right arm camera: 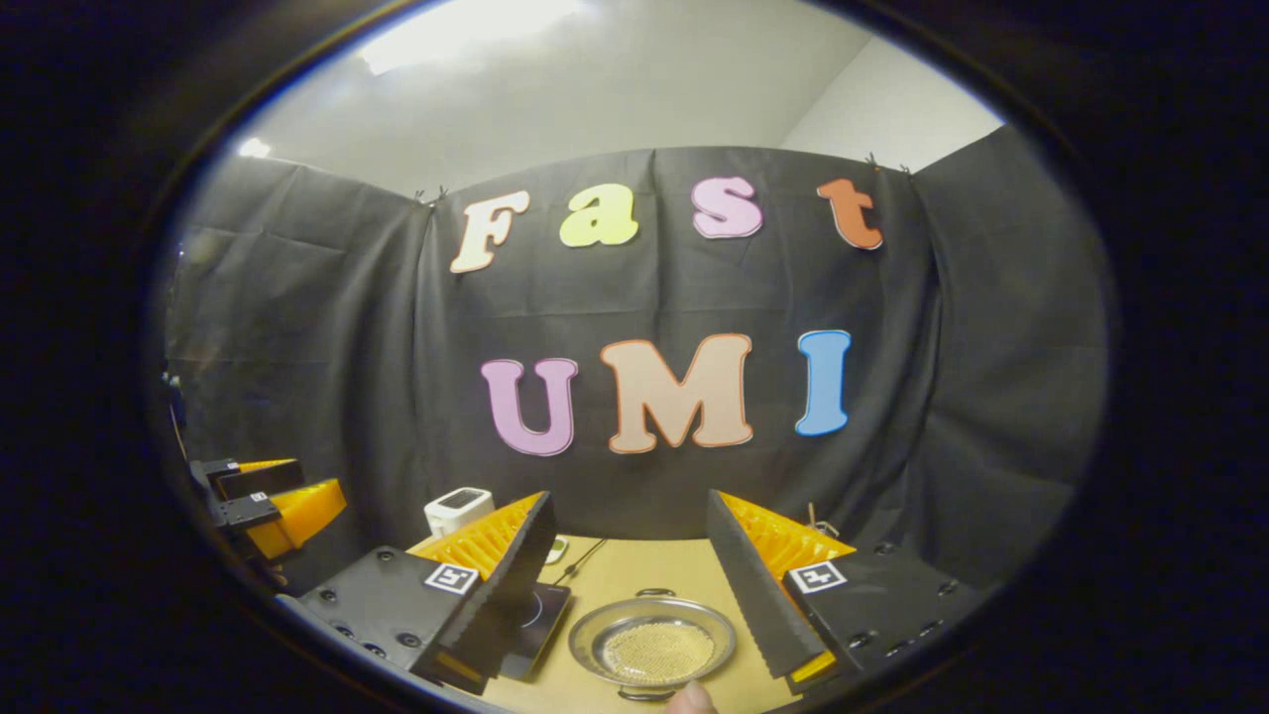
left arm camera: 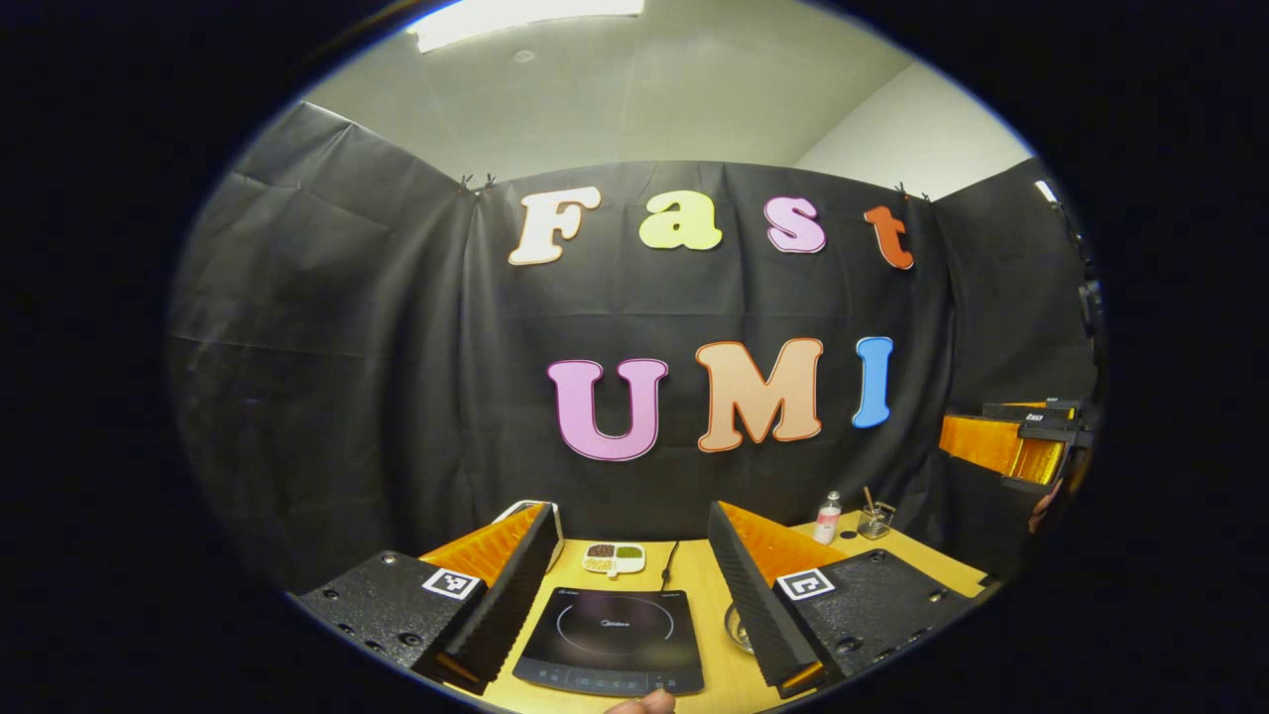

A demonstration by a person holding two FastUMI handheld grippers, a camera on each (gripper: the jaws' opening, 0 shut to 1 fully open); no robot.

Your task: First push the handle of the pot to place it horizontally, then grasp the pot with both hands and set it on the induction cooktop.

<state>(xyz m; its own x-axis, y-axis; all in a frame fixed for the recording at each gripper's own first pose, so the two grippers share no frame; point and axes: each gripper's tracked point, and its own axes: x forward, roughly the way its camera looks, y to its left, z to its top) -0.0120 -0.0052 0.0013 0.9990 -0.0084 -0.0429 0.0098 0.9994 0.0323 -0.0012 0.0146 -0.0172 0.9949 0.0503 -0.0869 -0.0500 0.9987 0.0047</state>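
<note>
A round metal pot point(right arm camera: 652, 643) with pale grains inside sits on the wooden table point(right arm camera: 634, 570), below and between the fingers of my right gripper point(right arm camera: 630, 496), which is open and holds nothing. One loop handle points to the far side, the other toward me. The black induction cooktop point(left arm camera: 610, 640) lies left of the pot, under my open left gripper point(left arm camera: 631, 511). A sliver of the pot point(left arm camera: 736, 627) peeks out behind one finger. The cooktop point(right arm camera: 540, 615) is partly hidden in the right gripper view. Both grippers hover above the table, apart from the pot.
A small white dish of beans point(left arm camera: 613, 557) sits behind the cooktop beside its cord. A bottle point(left arm camera: 828, 518) and a holder with sticks point(left arm camera: 875, 518) stand at the back right. A white device point(right arm camera: 458, 508) stands at the back left. A fingertip point(right arm camera: 689, 699) shows at the bottom edge.
</note>
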